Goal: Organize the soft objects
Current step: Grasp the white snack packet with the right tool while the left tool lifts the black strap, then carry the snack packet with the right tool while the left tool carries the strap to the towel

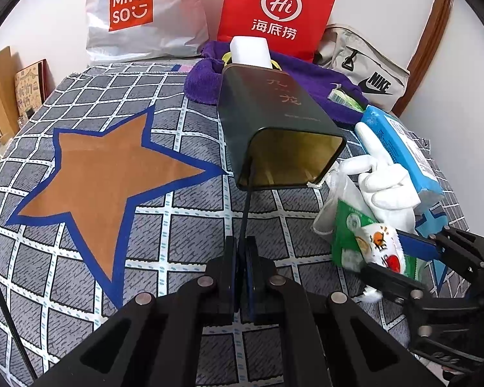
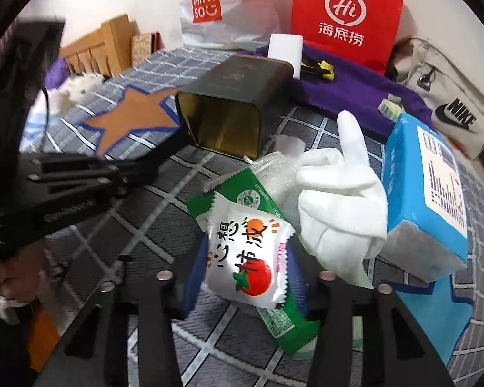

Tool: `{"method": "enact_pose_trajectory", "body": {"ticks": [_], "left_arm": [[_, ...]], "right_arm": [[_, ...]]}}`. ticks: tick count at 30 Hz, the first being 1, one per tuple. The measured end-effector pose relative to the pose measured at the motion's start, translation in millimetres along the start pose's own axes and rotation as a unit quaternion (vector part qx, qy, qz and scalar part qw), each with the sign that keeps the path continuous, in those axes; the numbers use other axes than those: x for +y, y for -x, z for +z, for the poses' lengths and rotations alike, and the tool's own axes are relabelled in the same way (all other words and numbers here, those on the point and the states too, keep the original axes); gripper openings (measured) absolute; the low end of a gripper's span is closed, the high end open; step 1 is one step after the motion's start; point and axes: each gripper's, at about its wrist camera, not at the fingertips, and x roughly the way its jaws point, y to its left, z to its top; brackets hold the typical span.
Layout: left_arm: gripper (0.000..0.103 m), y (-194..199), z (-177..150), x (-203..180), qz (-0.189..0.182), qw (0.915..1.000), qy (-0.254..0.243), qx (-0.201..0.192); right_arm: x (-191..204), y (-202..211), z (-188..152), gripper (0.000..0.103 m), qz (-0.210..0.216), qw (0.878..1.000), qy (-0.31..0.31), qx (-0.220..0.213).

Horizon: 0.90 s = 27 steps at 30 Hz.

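- Left hand-held gripper is angling down at the bed, clamping the tin's rim.
- Right hand-held gripper is angling down, pinching the white packet.

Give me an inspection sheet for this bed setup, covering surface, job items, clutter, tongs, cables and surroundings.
Surface: checked grey bedsheet with an orange star.
Job's things: white snack packet between the right tongs' pads, over a green packet; white glove, bubble wrap and blue tissue pack beside them.
Clutter: dark open tin on its side; purple towel; white block.
Tongs: left tongs shut on the tin's thin black strap; right tongs around the snack packet, contact unclear.
Cables: thin black cord at left edge.
Surroundings: Miniso bag, red paper bag, Nike pouch, white wall.
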Motion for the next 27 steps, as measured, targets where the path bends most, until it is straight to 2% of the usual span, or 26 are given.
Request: {"method": "enact_pose_trajectory", "body": {"ticks": [3,7,11,17,23,27], "left_arm": [[0.006,2.4,-0.9,-1.6,0.005,1.0000,0.000,0.001],[0.006,9.5,-2.8,-5.6,0.008,1.0000,0.001,-0.002],[0.006,16.1,-4.3,-10.9,0.010,0.9999,0.001,-0.005],[0.006,29.3,-6.3,-21.6,0.017,0.9998,0.000,-0.012],[0.006,42.7,-2.8,-31.1,0.021,0.9995,-0.004,-0.023],[0.006,34.7,-2.4,-36.3,0.036,0.9992,-0.011,-0.012]], "right_arm": [[-7.2,11.6,-3.0,0.043,0.045,0.999,-0.018,-0.008],[-18.3,25.5,-9.9,0.043,0.058,0.997,-0.036,-0.019],[-37.8,40.0,-18.0,0.043,0.037,0.998,-0.051,-0.027],[-81.6,54.5,-41.0,0.043,-0.003,0.995,-0.095,-0.016],[-107.6,72.4,-54.9,0.043,-0.014,0.992,-0.121,-0.032],[-110.6,76.3,-55.8,0.043,-0.014,0.992,-0.119,-0.036]]}}
